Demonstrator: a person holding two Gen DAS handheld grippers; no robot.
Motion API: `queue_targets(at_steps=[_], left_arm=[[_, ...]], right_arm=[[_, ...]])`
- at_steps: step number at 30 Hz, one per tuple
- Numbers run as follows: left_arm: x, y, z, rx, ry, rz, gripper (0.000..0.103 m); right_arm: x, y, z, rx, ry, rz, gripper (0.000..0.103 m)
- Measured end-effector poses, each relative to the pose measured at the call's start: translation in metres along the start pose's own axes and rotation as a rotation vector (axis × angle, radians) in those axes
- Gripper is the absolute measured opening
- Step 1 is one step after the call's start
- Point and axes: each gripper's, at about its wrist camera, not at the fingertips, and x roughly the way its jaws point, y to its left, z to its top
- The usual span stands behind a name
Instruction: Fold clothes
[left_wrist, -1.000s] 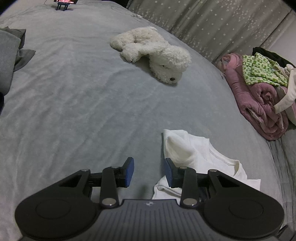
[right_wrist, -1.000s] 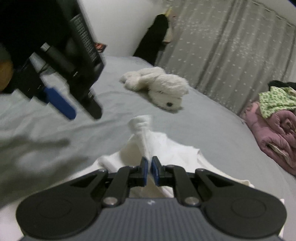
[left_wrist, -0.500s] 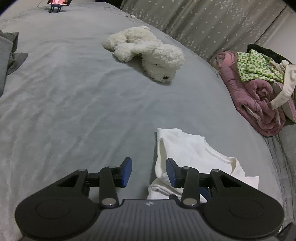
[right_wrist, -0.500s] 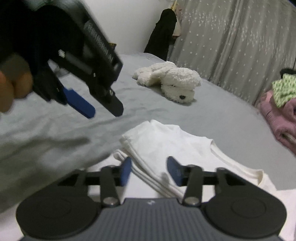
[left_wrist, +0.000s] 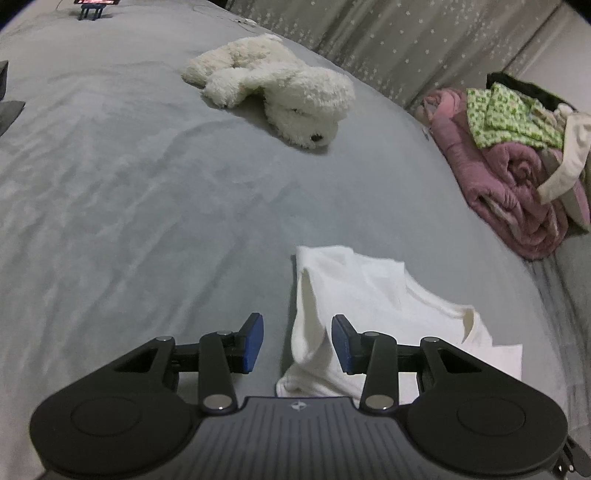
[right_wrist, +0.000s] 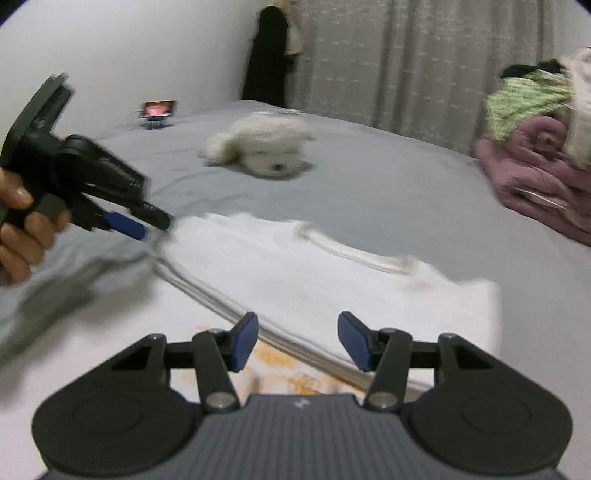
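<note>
Grey bedding (left_wrist: 155, 206) fills most of both views, and on it, near your end of the bed, lies the white T-shirt (left_wrist: 373, 295), already folded over once: in the right wrist view its stacked edges run in a diagonal line across the cloth, with the collar toward the far side. A heap of unfolded clothes (left_wrist: 517, 162), pink, green-patterned and cream, waits at the bed's right edge, well apart from the shirt, and a white plush dog (left_wrist: 280, 92) lies further up the bed. By my reading you are between folds on this one shirt.

Your right gripper (right_wrist: 297, 338) hovers over the folded edge; its jaws have just been opening and stand about half apart with nothing pressed between them. Your left gripper (left_wrist: 297, 343) is also about half open, straddling a raised ridge of cloth at the shirt's left edge, but the pads do not press on it, so it holds nothing.

The next move, I judge, calls for a fresh hold: close each gripper on a corner or edge of the shirt, catching every layer so the stack does not slide, then carry that side across for the next fold.
</note>
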Motion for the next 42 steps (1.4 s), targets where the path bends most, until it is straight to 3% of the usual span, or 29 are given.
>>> queue_targets(at_steps=[5,7,10,14,16,17,18,22,24,26,31,37,39,42], left_arm=[[0.004,0.003,0.002,-0.033,-0.008,-0.058,0.047],[0.006,0.000,0.001,-0.023,-0.011,-0.058,0.050],[0.009,-0.010,-0.004,0.036,-0.020,-0.040,0.051],[0.018,-0.026,-0.014,0.144,-0.035,0.016,0.049],[0.023,-0.033,-0.020,0.200,-0.042,0.048,0.035],[0.025,-0.035,-0.022,0.218,-0.041,0.057,0.019],[0.026,-0.037,-0.024,0.235,-0.040,0.066,0.016],[0.025,-0.036,-0.026,0.244,-0.058,0.066,0.014],[0.024,-0.035,-0.025,0.239,-0.066,0.061,0.014],[0.023,-0.036,-0.025,0.236,-0.074,0.061,0.013],[0.020,-0.032,-0.023,0.206,-0.093,0.049,0.014],[0.013,-0.033,-0.020,0.176,-0.125,0.008,0.013],[0.011,-0.034,-0.019,0.166,-0.134,0.001,0.013],[0.006,-0.033,-0.017,0.143,-0.150,-0.014,0.012]], right_arm=[[-0.025,-0.058,-0.024,0.028,0.042,-0.179,0.050],[-0.030,-0.072,-0.032,0.024,0.046,-0.194,0.050],[-0.033,-0.084,-0.041,0.058,0.019,-0.195,0.050],[-0.025,-0.090,-0.040,0.082,0.011,-0.147,0.041],[-0.025,-0.095,-0.037,0.092,-0.002,-0.124,0.037],[-0.025,-0.100,-0.034,0.113,-0.006,-0.109,0.035],[-0.025,-0.107,-0.033,0.160,-0.010,-0.085,0.035],[-0.018,-0.136,-0.039,0.334,0.011,-0.027,0.031],[-0.011,-0.140,-0.044,0.334,0.040,-0.029,0.030],[-0.006,-0.136,-0.047,0.293,0.060,-0.008,0.030],[-0.005,-0.107,-0.048,0.043,0.070,-0.053,0.031],[-0.003,-0.090,-0.050,-0.053,0.092,-0.134,0.040],[0.003,-0.098,-0.049,0.026,0.108,-0.171,0.041],[0.008,-0.114,-0.051,0.193,0.124,-0.139,0.041]])
